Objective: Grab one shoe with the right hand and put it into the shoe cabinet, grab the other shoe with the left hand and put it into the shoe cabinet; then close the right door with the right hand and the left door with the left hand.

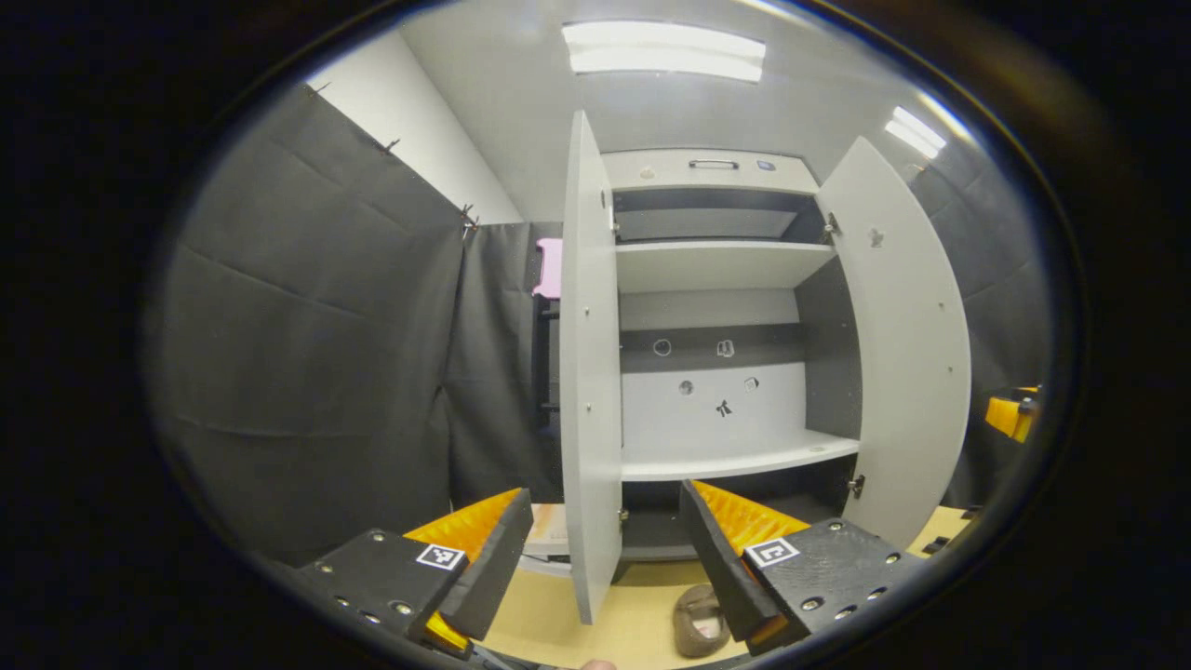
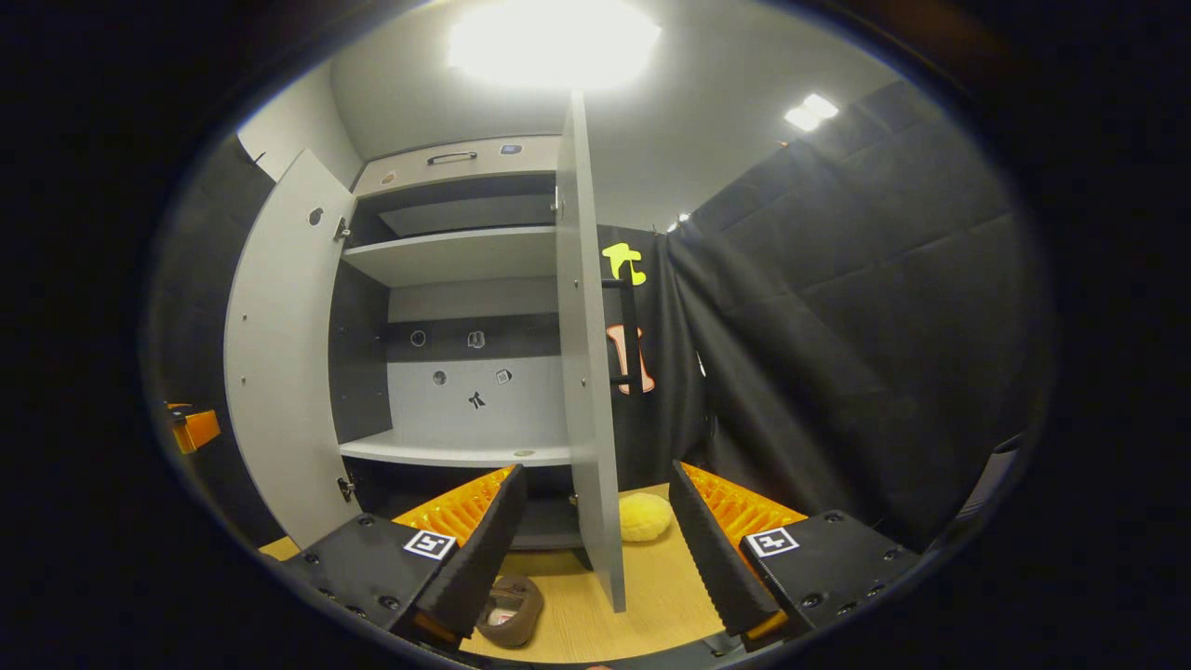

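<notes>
The shoe cabinet (image 1: 716, 316) is tall and grey, both its doors stand wide open, and its shelves are bare. One brown shoe (image 1: 700, 622) with a pale inside lies on the wooden floor (image 1: 558, 623) just in front of the cabinet's bottom edge, and a fluffy yellow thing (image 2: 644, 517) sits on the floor by the right door (image 2: 588, 372). The left gripper (image 1: 605, 563) is wide open with the left door (image 1: 588, 391) edge between its fingers, and the right gripper (image 2: 595, 549) is wide open too, holding nothing, above the floor.
</notes>
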`<state>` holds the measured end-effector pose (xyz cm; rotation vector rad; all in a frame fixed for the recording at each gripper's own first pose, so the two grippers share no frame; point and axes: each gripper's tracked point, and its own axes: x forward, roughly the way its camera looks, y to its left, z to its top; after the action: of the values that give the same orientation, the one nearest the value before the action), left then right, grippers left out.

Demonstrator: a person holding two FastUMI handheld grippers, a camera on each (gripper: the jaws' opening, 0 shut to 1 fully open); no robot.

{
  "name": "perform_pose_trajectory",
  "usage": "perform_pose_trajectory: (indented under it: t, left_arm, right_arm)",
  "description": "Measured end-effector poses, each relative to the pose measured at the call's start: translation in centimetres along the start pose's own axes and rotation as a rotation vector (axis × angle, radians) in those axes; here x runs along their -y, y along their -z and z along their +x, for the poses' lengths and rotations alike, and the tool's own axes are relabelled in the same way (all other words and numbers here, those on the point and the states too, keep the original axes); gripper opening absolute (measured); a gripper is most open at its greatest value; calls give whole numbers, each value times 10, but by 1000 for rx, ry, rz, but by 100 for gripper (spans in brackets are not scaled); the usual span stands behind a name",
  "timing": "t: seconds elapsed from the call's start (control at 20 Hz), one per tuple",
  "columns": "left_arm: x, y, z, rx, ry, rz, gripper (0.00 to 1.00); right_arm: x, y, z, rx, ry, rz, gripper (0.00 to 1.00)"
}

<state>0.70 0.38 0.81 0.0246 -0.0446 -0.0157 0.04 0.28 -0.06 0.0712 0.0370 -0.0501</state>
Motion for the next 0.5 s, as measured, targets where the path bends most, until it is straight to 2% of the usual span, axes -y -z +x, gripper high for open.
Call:
perform_pose_trajectory:
  t: [0.05,0.3,0.35,0.4,0.45,0.5]
  left_arm:
    - [-1,0,-1,-1,-1,-1,100]
    - [-10,0,-5,-6,-35,-5,100]
    - [-13,0,-6,-5,-43,5,93]
    - [-17,0,-7,-7,-54,18,93]
    - [-21,0,-9,-8,-66,29,100]
    - [-23,0,-9,-7,-74,33,100]
  right_arm:
    - [-2,1,0,-6,-9,3,97]
    - [-39,8,10,-22,-85,-36,98]
    - [-46,12,12,-30,-102,-44,98]
    - [-55,16,16,-41,-124,-45,98]
    - [-64,22,18,-53,-148,-46,98]
    - [-72,28,22,-66,-170,-50,98]
